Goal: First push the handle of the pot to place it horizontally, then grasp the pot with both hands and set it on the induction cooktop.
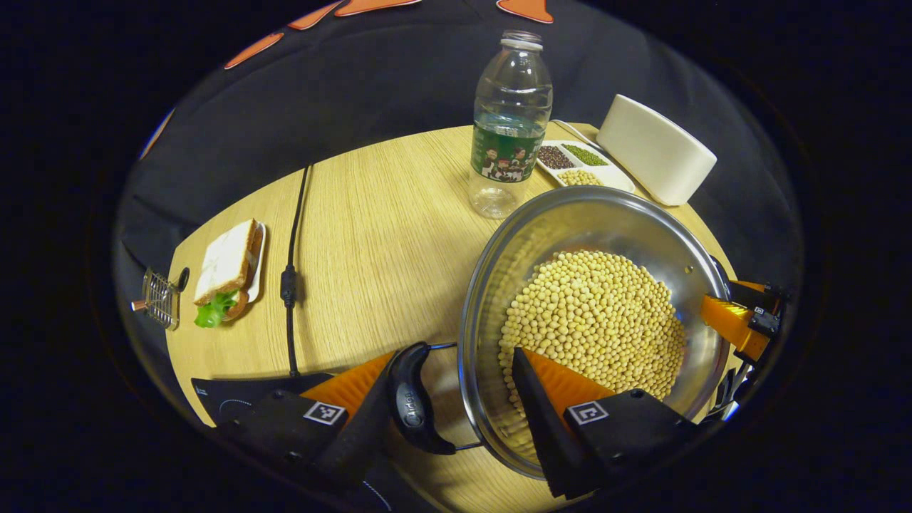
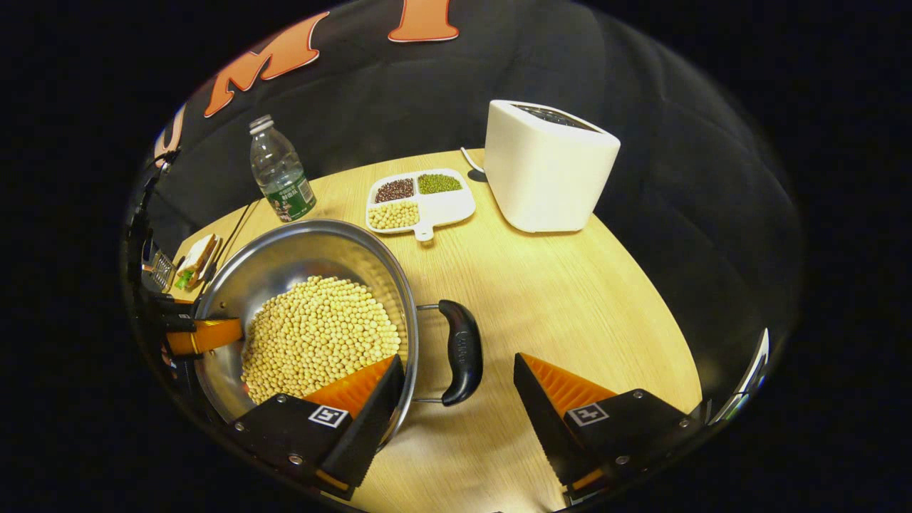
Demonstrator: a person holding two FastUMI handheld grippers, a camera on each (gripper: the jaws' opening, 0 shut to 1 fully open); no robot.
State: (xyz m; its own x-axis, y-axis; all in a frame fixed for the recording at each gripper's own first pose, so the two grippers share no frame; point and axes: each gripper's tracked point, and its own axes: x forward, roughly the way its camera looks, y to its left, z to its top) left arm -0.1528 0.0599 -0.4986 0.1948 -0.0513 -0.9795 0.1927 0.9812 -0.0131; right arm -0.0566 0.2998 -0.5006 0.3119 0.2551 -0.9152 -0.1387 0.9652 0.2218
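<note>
Two grippers, left (image 1: 456, 399) and right (image 2: 456, 399), straddle the pot (image 2: 285, 271) rim, jaws apart around each handle (image 2: 462, 350), ready to squeeze and lift.

Wooden counter (image 2: 541, 285), round in the fisheye. In the right gripper view, clear plastic bottle (image 2: 279, 169) stands upright at 11 o'clock, cap on, green label around its lower half. White divided tray (image 2: 445, 206) is seen at 12 o'clock, three compartments filled: dark brown beans, green beans, pale yellow beans; fourth bare. White boxy appliance (image 2: 545, 178) is set at 1 o'clock, just beside the tray, slotted top.

In the left gripper view, sandwich (image 1: 226, 269) on a small white plate is placed at 9 o'clock, lettuce sticking out. A small wire rack (image 1: 158, 298) sits beyond it at the counter edge. Black cable (image 1: 291, 271) is run across the counter, inline switch midway.
</note>
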